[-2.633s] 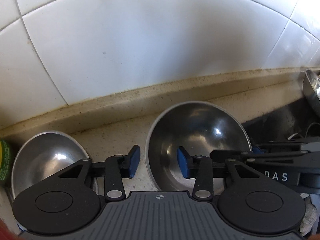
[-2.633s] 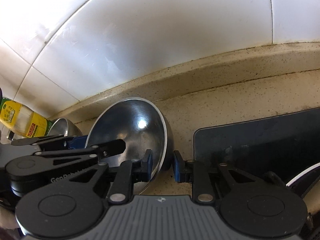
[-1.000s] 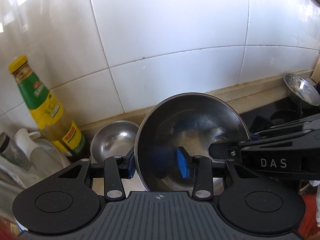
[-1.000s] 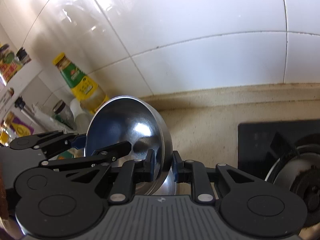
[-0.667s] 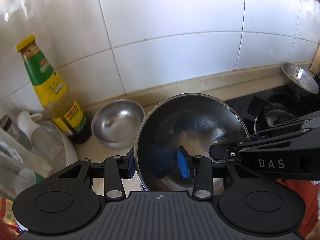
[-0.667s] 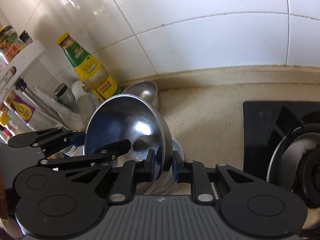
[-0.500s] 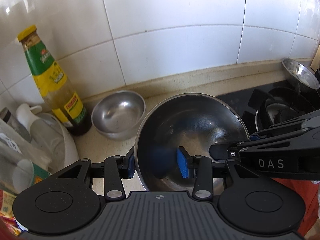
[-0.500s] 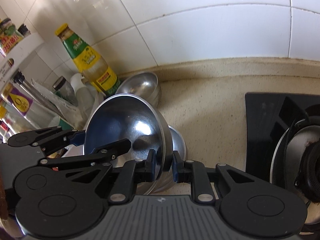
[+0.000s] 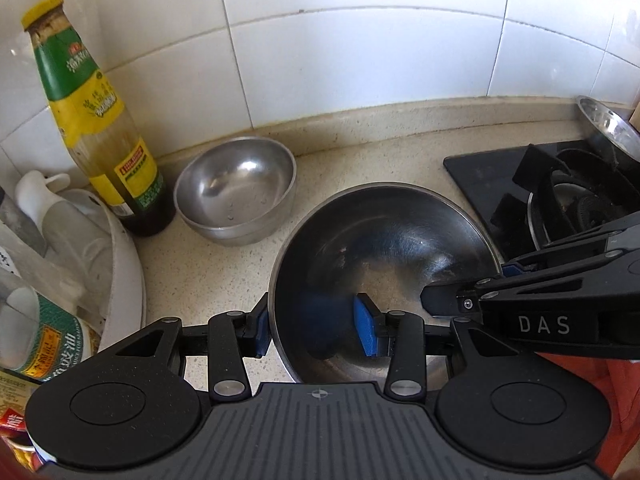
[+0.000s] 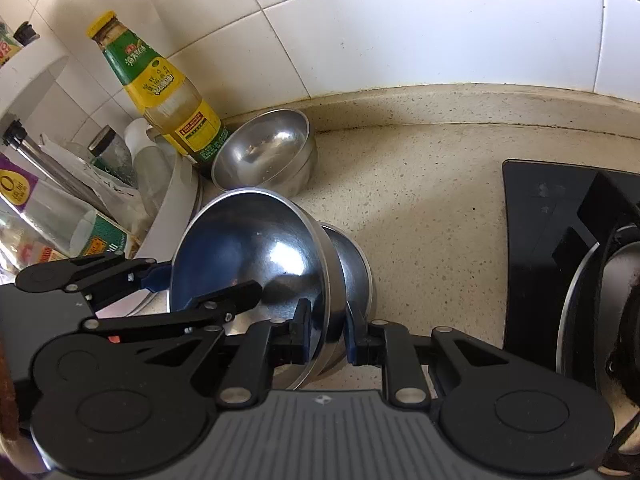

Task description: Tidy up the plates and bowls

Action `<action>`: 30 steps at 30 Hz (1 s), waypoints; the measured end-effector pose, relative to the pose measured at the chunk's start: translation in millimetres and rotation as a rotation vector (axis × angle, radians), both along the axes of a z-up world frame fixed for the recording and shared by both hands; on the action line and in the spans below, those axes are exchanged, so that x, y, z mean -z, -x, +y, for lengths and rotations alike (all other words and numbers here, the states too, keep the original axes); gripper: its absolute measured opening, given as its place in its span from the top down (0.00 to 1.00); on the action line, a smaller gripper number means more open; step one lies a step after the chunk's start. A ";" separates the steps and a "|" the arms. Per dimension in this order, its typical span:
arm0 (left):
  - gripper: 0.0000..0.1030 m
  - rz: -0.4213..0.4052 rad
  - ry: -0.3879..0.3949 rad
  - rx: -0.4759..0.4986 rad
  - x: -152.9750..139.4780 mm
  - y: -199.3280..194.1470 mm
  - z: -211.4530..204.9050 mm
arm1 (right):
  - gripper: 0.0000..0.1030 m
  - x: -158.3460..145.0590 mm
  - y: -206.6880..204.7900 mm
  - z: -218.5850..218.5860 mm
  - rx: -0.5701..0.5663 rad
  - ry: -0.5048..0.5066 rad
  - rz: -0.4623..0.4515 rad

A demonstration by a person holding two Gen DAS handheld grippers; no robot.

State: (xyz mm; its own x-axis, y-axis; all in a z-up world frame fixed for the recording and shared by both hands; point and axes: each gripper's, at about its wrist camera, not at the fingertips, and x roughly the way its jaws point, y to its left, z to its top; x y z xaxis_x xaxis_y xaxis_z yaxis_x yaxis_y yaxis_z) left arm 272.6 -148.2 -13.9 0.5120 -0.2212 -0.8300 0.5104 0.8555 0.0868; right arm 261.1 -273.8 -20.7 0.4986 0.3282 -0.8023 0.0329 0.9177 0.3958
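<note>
A large steel bowl (image 9: pixel 384 248) is held above the counter by both grippers. My left gripper (image 9: pixel 316 326) is shut on its left rim, one blue pad inside and one outside. My right gripper (image 10: pixel 326 330) is shut on its right rim; the bowl also shows in the right wrist view (image 10: pixel 256 256). A smaller steel bowl (image 9: pixel 236 188) stands on the counter near the wall, beside a sauce bottle (image 9: pixel 92 120). The small bowl (image 10: pixel 268 156) lies beyond and left of the held one in the right wrist view.
A black gas stove (image 9: pixel 560 192) is at the right, with a steel dish (image 9: pixel 608 128) at its far side. A white basin (image 9: pixel 120 248) with bottles and packets crowds the left. Speckled beige counter (image 10: pixel 420 208) lies between bowl and stove. White tiled wall behind.
Both grippers closed on the large bowl's rim, then lifted it and drew it back from the wall. The small bowl, bottle and stove came into view.
</note>
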 end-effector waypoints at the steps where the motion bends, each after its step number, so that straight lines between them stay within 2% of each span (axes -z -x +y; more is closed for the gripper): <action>1: 0.53 0.007 -0.002 0.001 2.2 -1.5 0.3 | 0.78 1.1 -1.8 0.3 -0.004 0.001 0.002; 8: 0.52 0.038 -0.016 -0.013 11.9 -11.2 3.2 | 0.73 2.3 -9.2 3.9 -0.030 0.035 -0.007; 17: 0.52 0.022 0.010 -0.036 1.7 -19.8 14.2 | 0.72 -9.9 -9.8 -1.5 -0.027 0.096 -0.053; 23: 0.52 0.001 0.027 -0.090 -9.4 -31.3 29.1 | 0.72 -22.3 -16.0 -3.7 -0.024 0.110 -0.088; 30: 0.49 -0.007 0.060 -0.174 -20.7 -54.4 45.3 | 0.72 -35.8 -44.6 -0.8 -0.018 0.114 -0.120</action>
State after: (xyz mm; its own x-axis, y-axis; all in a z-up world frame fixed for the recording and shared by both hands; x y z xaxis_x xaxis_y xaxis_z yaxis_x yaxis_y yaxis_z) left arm 327.0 -103.0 6.8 0.5527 -0.1782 -0.8141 0.3539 0.9346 0.0357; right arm 305.7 -274.5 15.2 0.5880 0.2486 -0.7697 -0.0256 0.9568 0.2895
